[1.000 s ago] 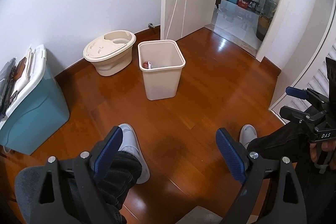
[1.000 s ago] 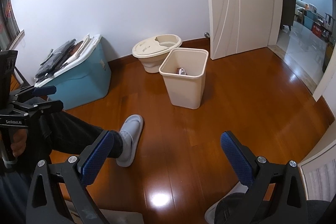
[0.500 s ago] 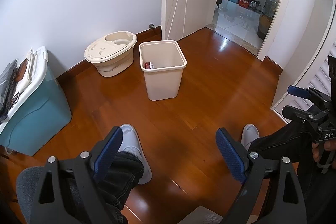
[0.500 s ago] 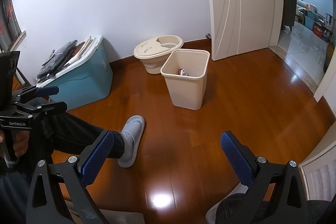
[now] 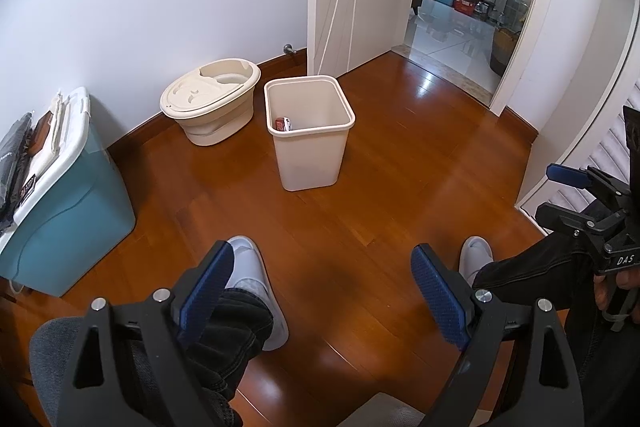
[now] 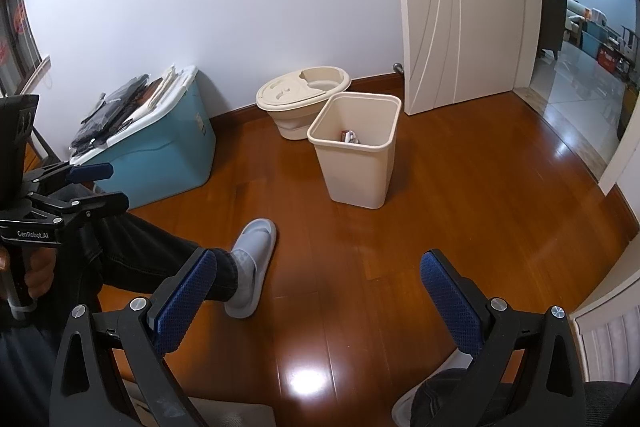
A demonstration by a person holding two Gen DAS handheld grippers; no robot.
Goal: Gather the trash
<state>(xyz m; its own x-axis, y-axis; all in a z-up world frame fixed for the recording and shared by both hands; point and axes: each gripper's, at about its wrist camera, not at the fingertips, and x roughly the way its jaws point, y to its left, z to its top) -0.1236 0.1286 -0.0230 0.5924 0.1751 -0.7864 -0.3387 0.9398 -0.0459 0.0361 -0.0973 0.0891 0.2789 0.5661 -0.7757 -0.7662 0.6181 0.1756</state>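
Even indoor light, sharp focus; ceiling glare on the glossy wood floor (image 6: 304,383), brighter bluish doorway (image 5: 460,7) far right, fisheye bending and dark vignette at edges.

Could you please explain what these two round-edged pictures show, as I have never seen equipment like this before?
There is no robot here: a seated person holds a pair of hand-held tongs in each hand, with a wide-angle camera on each looking forward along its two blue-padded fingers. One picture comes from the left tongs, the other from the right tongs; each also catches the other tool at its edge. Both pairs are open and hold nothing. On the wooden floor stands a beige waste bin with a piece of trash inside. Beside it sits a cream oval tub, and further left a teal storage box. The grey slippers are the person's feet.
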